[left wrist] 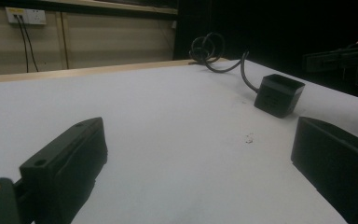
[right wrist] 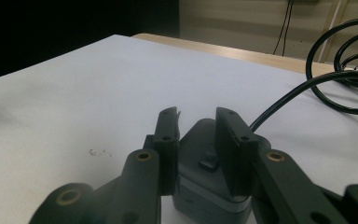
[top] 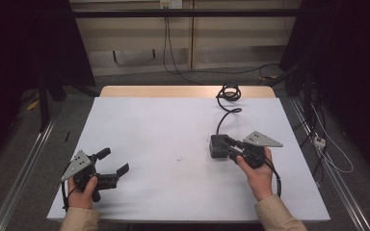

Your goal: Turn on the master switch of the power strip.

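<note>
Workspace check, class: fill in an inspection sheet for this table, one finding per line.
Surface: white table top, small dark speck near centre.
Job's things: dark power adapter block, resting on the table.
Clutter: nothing seen.
Grippers: left gripper open, holding nothing; right gripper closed on the adapter's sides.
Cables: adapter's black cord coiled at the far edge.
Surroundings: dark curtains, wall socket, floor cables.

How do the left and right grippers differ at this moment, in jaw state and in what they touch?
The left gripper has its jaws spread wide with nothing between them; the right gripper has its jaws closed on the black adapter box. The left one sits near the table's left front corner, the right one right of centre. Both are hand-held and carry a grey plate.
</note>
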### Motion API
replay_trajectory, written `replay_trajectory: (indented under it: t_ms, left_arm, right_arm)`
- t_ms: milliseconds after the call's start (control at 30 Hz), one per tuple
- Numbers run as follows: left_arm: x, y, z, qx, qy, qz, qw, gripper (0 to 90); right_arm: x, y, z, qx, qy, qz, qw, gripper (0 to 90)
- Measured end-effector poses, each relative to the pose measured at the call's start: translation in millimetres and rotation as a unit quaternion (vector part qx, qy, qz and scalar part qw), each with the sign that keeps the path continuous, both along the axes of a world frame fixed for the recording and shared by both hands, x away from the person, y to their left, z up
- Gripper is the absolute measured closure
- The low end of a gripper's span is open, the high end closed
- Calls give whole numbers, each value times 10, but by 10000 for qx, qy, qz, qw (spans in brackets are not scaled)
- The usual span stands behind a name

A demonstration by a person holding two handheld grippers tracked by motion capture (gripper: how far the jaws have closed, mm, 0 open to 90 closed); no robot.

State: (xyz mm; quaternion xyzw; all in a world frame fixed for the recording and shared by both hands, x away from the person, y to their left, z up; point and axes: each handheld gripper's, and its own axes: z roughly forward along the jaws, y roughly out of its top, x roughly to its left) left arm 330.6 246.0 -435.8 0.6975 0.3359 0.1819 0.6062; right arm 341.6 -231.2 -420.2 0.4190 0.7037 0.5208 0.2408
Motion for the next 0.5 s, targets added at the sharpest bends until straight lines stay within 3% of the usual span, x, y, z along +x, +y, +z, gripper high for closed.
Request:
replay_trajectory:
  t_ms: [500]
  left_arm:
    - [1,5,-2,6,0,-9,10000,30]
  right_arm:
    - [61,21,-39,-67,109,-12,9999,829]
